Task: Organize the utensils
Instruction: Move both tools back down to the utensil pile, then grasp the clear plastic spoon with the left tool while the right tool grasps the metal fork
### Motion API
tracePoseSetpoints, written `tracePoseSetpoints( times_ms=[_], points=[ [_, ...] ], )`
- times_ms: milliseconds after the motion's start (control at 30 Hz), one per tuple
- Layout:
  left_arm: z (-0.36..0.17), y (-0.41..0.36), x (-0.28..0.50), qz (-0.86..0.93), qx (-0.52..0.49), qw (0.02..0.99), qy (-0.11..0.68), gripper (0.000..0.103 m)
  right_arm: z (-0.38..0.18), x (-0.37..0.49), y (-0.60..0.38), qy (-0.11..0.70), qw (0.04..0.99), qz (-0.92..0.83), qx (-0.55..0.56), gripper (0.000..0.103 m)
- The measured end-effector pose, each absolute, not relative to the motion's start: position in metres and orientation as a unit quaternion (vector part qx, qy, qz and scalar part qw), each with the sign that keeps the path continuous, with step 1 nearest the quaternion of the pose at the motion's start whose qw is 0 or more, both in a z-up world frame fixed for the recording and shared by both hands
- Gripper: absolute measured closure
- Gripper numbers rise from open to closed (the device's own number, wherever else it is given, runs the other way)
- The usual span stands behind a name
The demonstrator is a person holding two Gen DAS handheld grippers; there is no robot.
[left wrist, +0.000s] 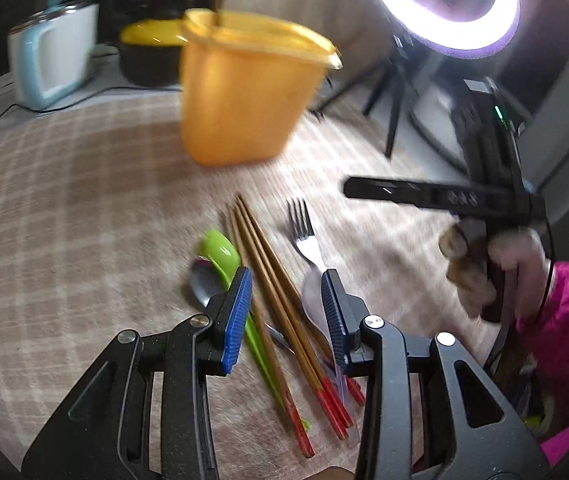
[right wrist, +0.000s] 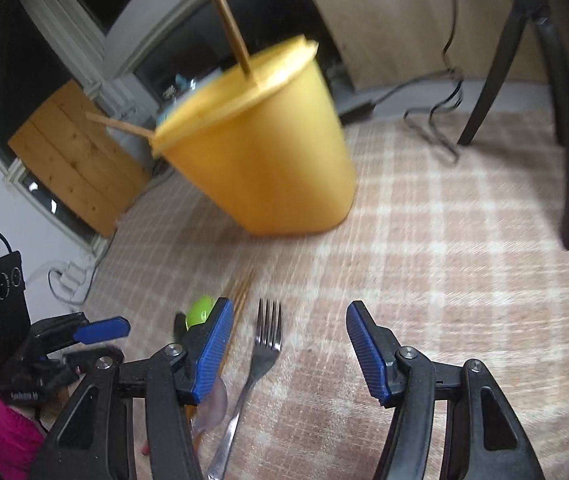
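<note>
Utensils lie loose on the checked bench (left wrist: 64, 200), both grippers spread and empty.
Only the right wrist view shows chopsticks (right wrist: 230, 26) standing in the orange holder (right wrist: 268, 152); left gripper (left wrist: 286, 312) hovers over chopsticks on the bench (left wrist: 280, 300), green spoon (left wrist: 220, 252) beside them; right gripper (right wrist: 284, 348) straddles the fork (right wrist: 262, 356).

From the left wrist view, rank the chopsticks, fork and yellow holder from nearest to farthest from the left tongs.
1. Chopsticks, lying between the left tongs' open fingers.
2. Fork, just ahead, slightly right.
3. Yellow holder, farthest, standing beyond the pile.
</note>
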State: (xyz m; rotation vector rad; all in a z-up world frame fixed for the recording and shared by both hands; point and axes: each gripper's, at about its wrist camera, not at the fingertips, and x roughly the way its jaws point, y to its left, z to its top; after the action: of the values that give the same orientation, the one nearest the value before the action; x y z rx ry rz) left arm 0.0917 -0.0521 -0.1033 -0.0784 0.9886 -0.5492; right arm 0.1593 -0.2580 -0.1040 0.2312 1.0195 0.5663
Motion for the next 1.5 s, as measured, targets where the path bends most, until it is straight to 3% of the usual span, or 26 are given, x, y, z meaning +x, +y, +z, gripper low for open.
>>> tracePoseSetpoints(
  times_ms=[267,1500],
  points=[
    [-0.131,-0.092,0.088,-0.277,0.019,0.823,0.496,0.067,-0.131,0.167,-0.244,0.514,0.799,0.295,0.106,0.058],
    [-0.153,-0.146,0.109,-0.272,0.127,0.831,0.469,0.067,-0.141,0.177,-0.236,0.509,0.795,0.314,0.096,0.068]
  ],
)
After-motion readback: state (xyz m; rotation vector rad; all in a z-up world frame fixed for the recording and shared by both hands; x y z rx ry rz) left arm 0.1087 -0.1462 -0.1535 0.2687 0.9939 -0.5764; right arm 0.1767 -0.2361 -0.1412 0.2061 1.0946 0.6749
